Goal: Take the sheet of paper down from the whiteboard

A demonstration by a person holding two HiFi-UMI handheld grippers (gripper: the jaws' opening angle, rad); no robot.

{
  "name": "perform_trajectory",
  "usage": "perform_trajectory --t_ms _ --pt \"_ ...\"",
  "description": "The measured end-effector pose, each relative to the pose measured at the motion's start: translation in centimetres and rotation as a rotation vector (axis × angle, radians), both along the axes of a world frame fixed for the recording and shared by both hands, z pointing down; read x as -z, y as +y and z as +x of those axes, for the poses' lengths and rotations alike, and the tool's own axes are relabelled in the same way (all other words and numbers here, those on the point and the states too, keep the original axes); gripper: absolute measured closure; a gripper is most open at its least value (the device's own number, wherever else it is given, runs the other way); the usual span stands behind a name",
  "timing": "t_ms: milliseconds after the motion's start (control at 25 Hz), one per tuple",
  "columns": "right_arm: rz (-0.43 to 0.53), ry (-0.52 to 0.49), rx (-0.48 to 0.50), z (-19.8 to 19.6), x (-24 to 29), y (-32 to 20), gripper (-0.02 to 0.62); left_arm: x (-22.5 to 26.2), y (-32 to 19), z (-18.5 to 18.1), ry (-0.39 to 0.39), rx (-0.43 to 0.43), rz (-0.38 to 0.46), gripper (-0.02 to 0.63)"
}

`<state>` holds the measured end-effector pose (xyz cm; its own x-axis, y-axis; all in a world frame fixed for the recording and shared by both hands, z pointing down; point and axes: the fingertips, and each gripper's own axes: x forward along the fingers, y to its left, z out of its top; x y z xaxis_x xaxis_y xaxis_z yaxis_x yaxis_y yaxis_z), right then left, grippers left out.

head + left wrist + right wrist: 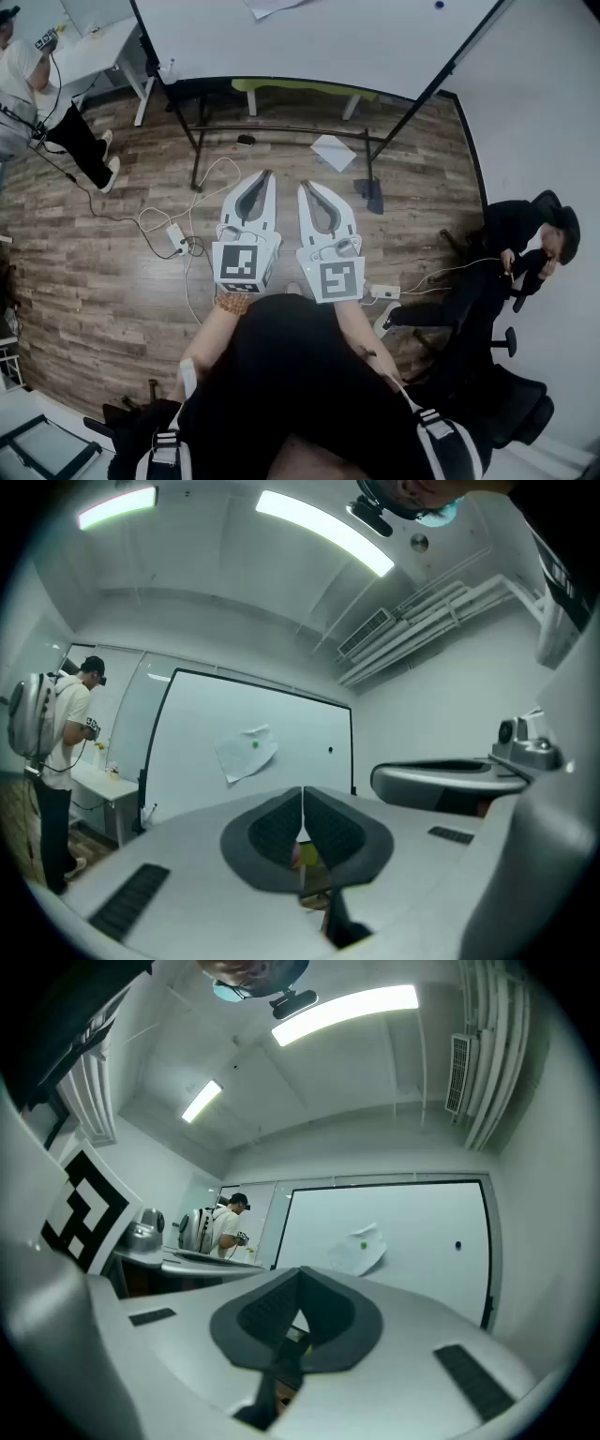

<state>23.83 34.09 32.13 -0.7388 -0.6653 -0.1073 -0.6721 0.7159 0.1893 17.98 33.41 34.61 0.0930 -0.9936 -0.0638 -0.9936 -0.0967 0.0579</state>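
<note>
A white sheet of paper [246,754] hangs crumpled on the whiteboard [187,761], pinned by a green magnet [254,744]. In the right gripper view the same paper [359,1249] shows on the board [422,1232], left of a black magnet [457,1246]. In the head view only its lower edge [272,7] shows at the top. My left gripper [265,175] and right gripper [306,186] are held side by side, level, pointing at the board from well back. Both have their jaws together with nothing between them, as the left gripper [302,794] and the right gripper [300,1274] show in their own views.
The board's black stand [281,129] has legs on the wood floor. Another white sheet [333,152] lies on the floor by it. Cables and a power strip [175,238] lie at the left. One person [42,103] stands by a white table, another [525,244] sits at the right.
</note>
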Motion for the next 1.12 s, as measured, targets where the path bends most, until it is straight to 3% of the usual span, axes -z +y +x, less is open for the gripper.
perform_trajectory --t_ms 560,680,840,1000,1120 --pt "-0.068 -0.073 0.095 3.7 -1.1 -3.6 0.597 -0.8 -3.6 4.1 -0.05 0.023 0.001 0.591" --pt "-0.132 -0.079 0.123 5.4 -2.2 -4.7 0.597 -1.4 -4.0 5.2 -0.054 0.035 -0.016 0.591" --pt "-0.106 -0.081 0.128 5.7 -2.2 -6.2 0.597 -2.4 -4.9 5.9 -0.05 0.027 -0.059 0.591" --pt "-0.24 -0.163 0.176 5.2 -3.3 -8.3 0.597 -2.5 -5.5 5.6 -0.044 -0.017 -0.037 0.589" --pt "-0.26 -0.171 0.178 4.3 -3.6 -8.9 0.597 -2.4 -6.0 5.3 -0.019 -0.064 -0.026 0.589"
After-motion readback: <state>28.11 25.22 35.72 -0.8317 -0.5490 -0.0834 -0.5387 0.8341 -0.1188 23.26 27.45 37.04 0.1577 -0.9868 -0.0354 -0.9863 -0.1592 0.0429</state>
